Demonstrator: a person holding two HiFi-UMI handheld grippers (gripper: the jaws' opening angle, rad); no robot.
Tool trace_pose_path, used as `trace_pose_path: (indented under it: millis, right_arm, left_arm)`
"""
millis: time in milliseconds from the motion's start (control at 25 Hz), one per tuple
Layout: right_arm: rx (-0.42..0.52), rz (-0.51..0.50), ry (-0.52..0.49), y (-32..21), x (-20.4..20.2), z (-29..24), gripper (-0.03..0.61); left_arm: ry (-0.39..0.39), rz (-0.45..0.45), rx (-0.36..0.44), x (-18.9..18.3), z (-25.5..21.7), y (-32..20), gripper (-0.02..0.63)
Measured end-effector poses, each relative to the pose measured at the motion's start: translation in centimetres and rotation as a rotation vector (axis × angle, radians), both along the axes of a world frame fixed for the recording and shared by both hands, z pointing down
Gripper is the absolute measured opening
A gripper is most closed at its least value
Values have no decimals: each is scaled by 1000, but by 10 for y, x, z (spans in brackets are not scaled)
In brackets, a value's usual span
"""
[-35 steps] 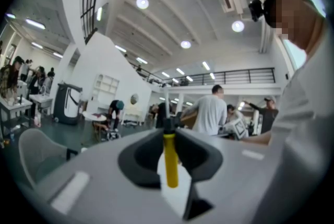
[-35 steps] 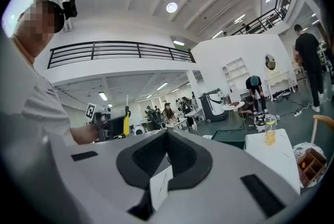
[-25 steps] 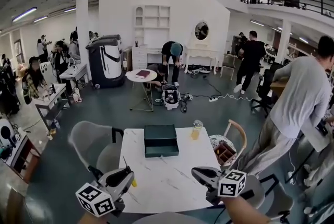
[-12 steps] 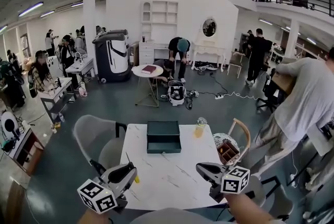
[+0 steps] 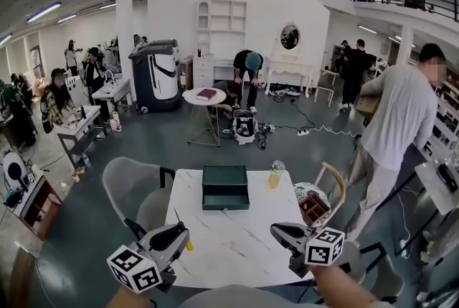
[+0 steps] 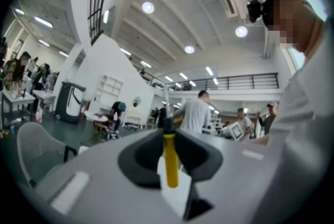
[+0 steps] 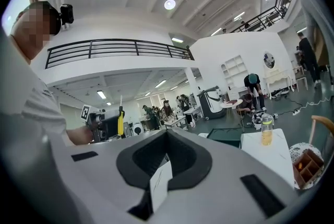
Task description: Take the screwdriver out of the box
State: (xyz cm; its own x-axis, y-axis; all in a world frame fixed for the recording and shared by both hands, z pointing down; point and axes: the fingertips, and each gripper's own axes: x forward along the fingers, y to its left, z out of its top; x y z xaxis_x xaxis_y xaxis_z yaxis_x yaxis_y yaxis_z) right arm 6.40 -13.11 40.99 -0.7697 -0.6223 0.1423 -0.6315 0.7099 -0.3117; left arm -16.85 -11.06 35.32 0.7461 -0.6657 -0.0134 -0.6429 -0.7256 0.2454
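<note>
The screwdriver (image 5: 186,245) has a yellow handle and a thin shaft that points upward. My left gripper (image 5: 179,233) is shut on its handle, above the near left part of the white table (image 5: 229,245). In the left gripper view the yellow handle (image 6: 169,160) stands upright between the jaws. The dark green box (image 5: 224,188) sits at the table's far edge, well ahead of both grippers. My right gripper (image 5: 278,230) hovers at the table's near right, shut with nothing in it. The right gripper view shows the left gripper with the screwdriver (image 7: 120,121) and the box (image 7: 224,136).
A bottle of yellow liquid (image 5: 272,175) stands right of the box. A chair at the right carries a wooden organiser (image 5: 313,210). A grey chair (image 5: 129,192) stands left of the table. A person in grey (image 5: 398,127) walks at the right.
Both grippers hold their places, the screwdriver still in the left one. The person at the right has straightened and stepped further away. The view shifted slightly.
</note>
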Motion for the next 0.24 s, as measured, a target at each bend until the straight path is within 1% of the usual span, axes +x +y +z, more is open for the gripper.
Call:
trace_pose_path:
  millis: [240]
  right_arm:
    - [4, -9, 5, 2, -1, 8, 6]
  left_arm:
    - [-1, 0, -1, -1, 6, 2, 74]
